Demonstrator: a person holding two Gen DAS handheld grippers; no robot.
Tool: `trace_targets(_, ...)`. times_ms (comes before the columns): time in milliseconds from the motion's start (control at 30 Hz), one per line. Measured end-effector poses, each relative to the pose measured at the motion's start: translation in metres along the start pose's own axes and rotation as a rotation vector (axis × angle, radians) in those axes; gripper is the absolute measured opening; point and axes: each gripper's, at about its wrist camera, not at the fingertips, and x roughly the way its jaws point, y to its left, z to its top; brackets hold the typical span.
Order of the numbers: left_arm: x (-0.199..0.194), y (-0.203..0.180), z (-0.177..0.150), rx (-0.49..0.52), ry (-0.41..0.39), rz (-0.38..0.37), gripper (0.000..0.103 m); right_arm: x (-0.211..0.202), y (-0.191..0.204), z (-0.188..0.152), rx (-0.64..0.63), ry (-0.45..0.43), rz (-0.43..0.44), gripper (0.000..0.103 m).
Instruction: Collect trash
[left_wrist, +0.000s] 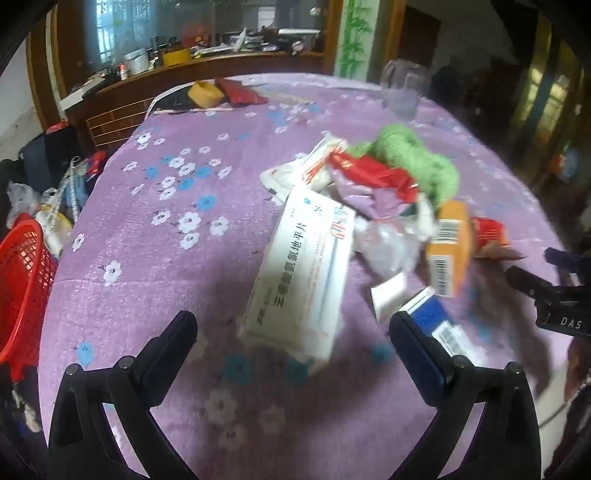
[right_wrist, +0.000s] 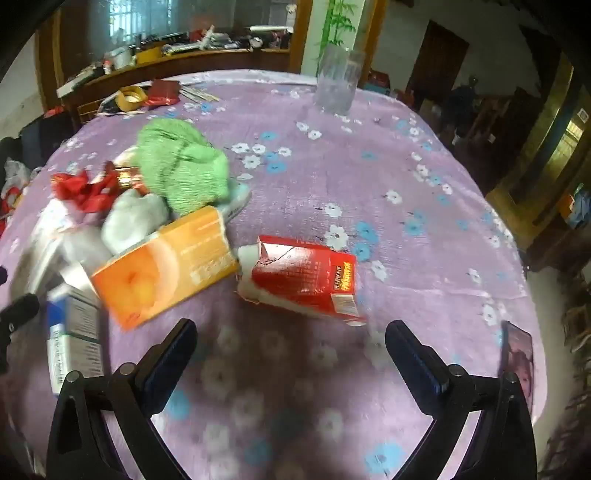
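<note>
Purple-clothed table (left_wrist: 147, 258) still strewn with trash as left gripper (left_wrist: 293, 328) and right gripper (right_wrist: 291, 332) hang wide open, empty, red basket (left_wrist: 26, 280) unfilled.

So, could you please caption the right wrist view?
Open right gripper approaches a torn red box beside an orange box.

Soft daylight from the windows (left_wrist: 122, 33) at the back, pretty even, no harsh glare. Dim in the right-hand room corners. Broad soft shadow on the purple tablecloth (right_wrist: 295, 369) near the lens. Heavy fisheye bending plus black vignette at the edges. Motion blur all over the trash pile (left_wrist: 369, 229); white box's (left_wrist: 303, 273) print just readable.
</note>
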Motion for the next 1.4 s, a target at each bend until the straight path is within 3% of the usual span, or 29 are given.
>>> trace_targets(100, -0.027, 0.005, -0.009, -0.021, -0.100, -0.017, 0.103, -0.036, 0.000, -0.015, 0.029, -0.096, 0.011, 0.103)
trace_targets(300, -0.079, 0.002, -0.041, -0.032, -0.380, 0.085, 0.103, -0.108, 0.010, -0.043, 0.138, -0.375, -0.051, 0.103)
trace_targets(367, -0.090, 0.000, -0.056, -0.017, -0.459, 0.148, 0.103, -0.111, 0.012, -0.053, 0.168, -0.392, -0.044, 0.103)
trace_targets(467, -0.100, 0.001, -0.071, 0.012, -0.509, 0.213, 0.103, -0.111, 0.023, -0.063, 0.158, -0.397, -0.074, 0.102)
trace_targets(700, -0.107, 0.012, -0.092, -0.018, -0.534, 0.268, 0.103, -0.144, 0.044, -0.094, 0.104, -0.551, -0.096, 0.101)
trace_targets(1000, -0.110, 0.009, -0.108, -0.020, -0.526, 0.270, 0.103, -0.151, 0.048, -0.109, 0.126, -0.535, 0.012, 0.101)
trace_targets(1100, -0.109, 0.009, -0.109, -0.022, -0.524, 0.279, 0.103, -0.150, 0.057, -0.107, 0.086, -0.523, -0.067, 0.101)
trace_targets(1400, -0.103, 0.015, -0.110, -0.035, -0.495, 0.283, 0.103, -0.140, 0.064, -0.104, 0.046, -0.476, -0.105, 0.101)
